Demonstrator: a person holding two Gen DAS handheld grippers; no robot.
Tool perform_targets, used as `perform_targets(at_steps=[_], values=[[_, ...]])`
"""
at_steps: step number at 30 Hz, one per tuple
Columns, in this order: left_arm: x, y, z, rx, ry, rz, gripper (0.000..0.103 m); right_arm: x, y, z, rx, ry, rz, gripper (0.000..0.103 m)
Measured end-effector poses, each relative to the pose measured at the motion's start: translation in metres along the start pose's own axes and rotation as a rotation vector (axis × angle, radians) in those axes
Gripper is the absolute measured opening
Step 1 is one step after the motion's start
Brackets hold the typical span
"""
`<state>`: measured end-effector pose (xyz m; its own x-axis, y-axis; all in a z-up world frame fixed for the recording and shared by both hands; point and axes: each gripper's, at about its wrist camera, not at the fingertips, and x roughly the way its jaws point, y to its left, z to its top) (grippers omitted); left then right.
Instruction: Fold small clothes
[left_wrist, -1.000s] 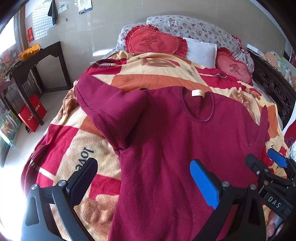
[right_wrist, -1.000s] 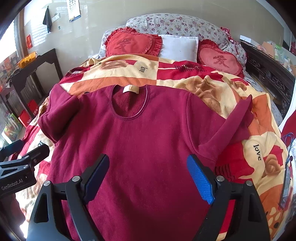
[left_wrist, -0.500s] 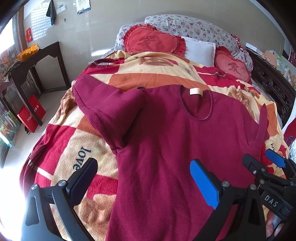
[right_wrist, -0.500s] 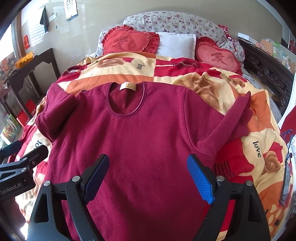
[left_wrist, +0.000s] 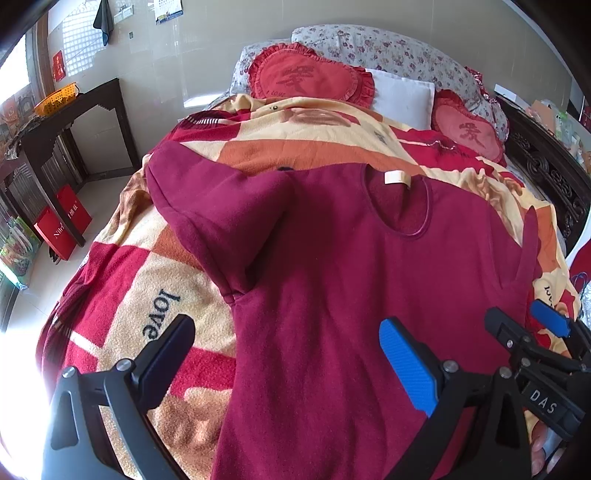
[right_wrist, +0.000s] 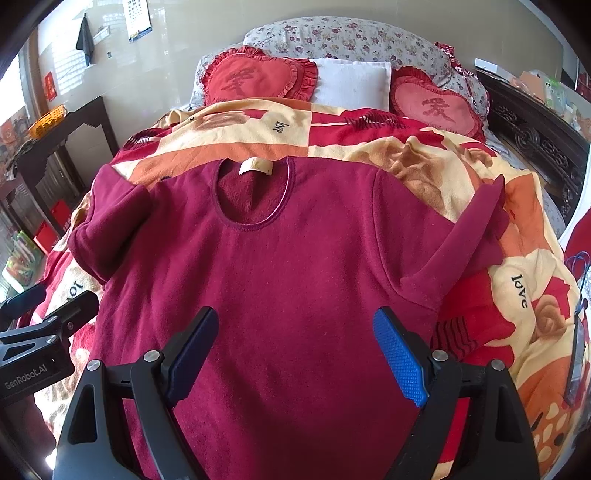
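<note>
A dark red fleece sweater (left_wrist: 351, 280) (right_wrist: 295, 273) lies front up on a red, orange and cream blanket (left_wrist: 122, 295) (right_wrist: 524, 288), neck hole and cream label toward the pillows. Both sleeves are bunched near the shoulders; the right sleeve (right_wrist: 476, 236) sticks up in a fold. My left gripper (left_wrist: 288, 354) hovers open over the sweater's left edge, nothing between its fingers. My right gripper (right_wrist: 295, 350) hovers open above the sweater's lower chest, also empty. Each gripper shows at the edge of the other's view.
Two red heart cushions (right_wrist: 258, 79) and a white pillow (right_wrist: 354, 85) sit at the head of the bed. A dark wooden table (left_wrist: 55, 122) with an orange basket stands on the left, red bags beneath it. A carved dark bed frame (right_wrist: 535, 144) runs along the right.
Both grippers have drifted slightly, so the sweater sits a little lower and nearer in both views. The sweater itself has not moved and both grippers stay open.
</note>
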<state>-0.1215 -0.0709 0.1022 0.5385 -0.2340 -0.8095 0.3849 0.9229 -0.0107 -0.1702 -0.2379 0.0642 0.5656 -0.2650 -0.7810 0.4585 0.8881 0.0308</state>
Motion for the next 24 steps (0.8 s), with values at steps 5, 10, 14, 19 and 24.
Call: perform_targets(at_steps=[5, 10, 14, 19, 24], values=[[0.003, 0.0, 0.001, -0.002, 0.005, 0.0, 0.102, 0.004, 0.003, 0.001, -0.001, 0.008, -0.001, 0.071], [0.007, 0.002, 0.001, -0.011, 0.011, -0.002, 0.102, 0.01, 0.005, 0.001, 0.0, 0.02, -0.001, 0.071], [0.01, 0.004, 0.002, -0.013, 0.016, -0.002, 0.102, 0.014, 0.007, 0.0, -0.002, 0.025, -0.003, 0.071], [0.015, 0.006, 0.003, -0.023, 0.025, -0.004, 0.102, 0.018, 0.012, 0.002, -0.02, 0.033, -0.012, 0.071], [0.018, 0.008, 0.003, -0.022, 0.031, -0.003, 0.102, 0.023, 0.013, 0.004, -0.003, 0.044, 0.001, 0.071]])
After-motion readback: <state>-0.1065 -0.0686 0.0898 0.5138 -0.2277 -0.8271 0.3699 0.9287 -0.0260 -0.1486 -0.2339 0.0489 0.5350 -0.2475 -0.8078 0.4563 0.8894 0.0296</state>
